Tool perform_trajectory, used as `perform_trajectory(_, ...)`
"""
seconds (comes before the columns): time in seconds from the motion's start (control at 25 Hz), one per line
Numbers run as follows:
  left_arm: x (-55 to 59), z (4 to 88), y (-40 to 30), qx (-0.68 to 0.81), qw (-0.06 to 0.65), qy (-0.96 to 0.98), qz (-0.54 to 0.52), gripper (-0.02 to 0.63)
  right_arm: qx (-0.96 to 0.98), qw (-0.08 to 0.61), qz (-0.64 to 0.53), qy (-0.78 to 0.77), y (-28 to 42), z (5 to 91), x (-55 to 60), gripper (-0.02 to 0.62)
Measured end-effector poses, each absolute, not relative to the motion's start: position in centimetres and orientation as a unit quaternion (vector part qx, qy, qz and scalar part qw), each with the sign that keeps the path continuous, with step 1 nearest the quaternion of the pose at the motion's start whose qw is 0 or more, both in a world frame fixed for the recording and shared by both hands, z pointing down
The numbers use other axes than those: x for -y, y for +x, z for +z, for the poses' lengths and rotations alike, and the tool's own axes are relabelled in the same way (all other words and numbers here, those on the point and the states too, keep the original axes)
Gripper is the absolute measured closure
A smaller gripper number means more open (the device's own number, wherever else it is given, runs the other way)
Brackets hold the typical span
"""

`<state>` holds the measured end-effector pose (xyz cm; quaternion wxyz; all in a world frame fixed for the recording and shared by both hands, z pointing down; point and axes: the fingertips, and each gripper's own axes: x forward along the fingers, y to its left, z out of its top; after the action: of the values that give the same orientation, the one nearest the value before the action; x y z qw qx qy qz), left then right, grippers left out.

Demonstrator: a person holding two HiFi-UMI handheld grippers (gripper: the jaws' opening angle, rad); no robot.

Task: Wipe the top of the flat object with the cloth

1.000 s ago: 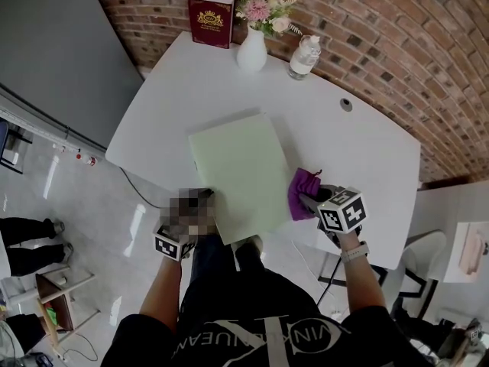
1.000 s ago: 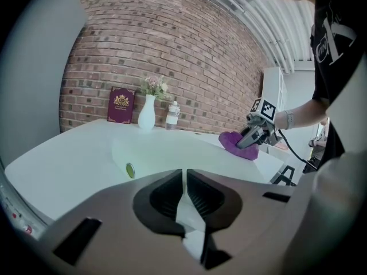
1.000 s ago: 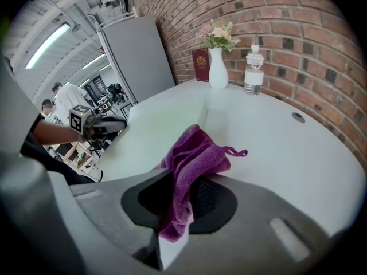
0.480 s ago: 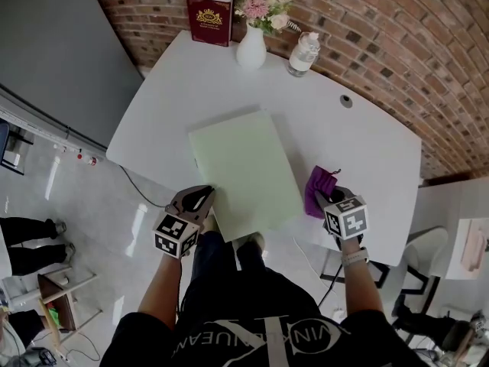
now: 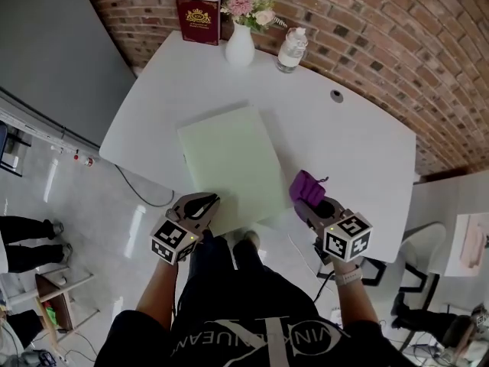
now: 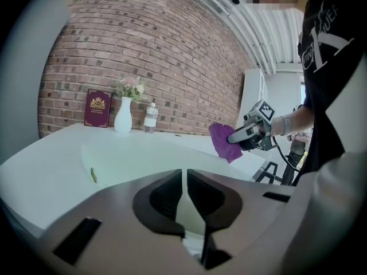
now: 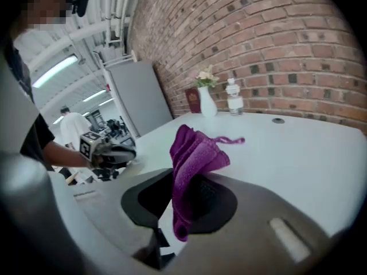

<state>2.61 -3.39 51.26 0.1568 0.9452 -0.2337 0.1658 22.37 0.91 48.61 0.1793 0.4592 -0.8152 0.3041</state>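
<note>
A pale green flat object (image 5: 229,163) lies on the white table (image 5: 359,140). My right gripper (image 5: 306,202) is shut on a purple cloth (image 5: 306,185), held lifted off the table just past the flat object's right near corner. In the right gripper view the cloth (image 7: 192,165) hangs bunched between the jaws. My left gripper (image 5: 205,202) is shut on nothing, at the flat object's near edge; the left gripper view shows its jaws together over the green surface (image 6: 143,153) and the right gripper with the cloth (image 6: 225,142) beyond.
At the table's far edge, against the brick wall, stand a red book (image 5: 198,10), a white vase of flowers (image 5: 239,43) and a water bottle (image 5: 290,50). A small round hole (image 5: 336,95) sits in the tabletop. A chair (image 5: 367,266) is at the near right.
The right gripper carried the purple cloth off the flat object's right edge, then lifted it up off the table. The left gripper moved slightly along the near edge.
</note>
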Motion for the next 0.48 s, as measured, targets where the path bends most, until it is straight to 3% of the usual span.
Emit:
perform_trajectory(0.24, 2.4, 51.8, 3.4, 0.249, 0.140, 0.941, 0.179, 0.577, 0.904, 0.151, 0.271, 0.295, 13.3, 46.7, -4.2, 0.531)
perform_trajectory(0.48, 2.2, 51.7, 4.6, 0.239, 0.118, 0.943, 0.199, 0.577, 0.936, 0.170, 0.269, 0.148, 5.4, 48.5, -9.2, 0.531)
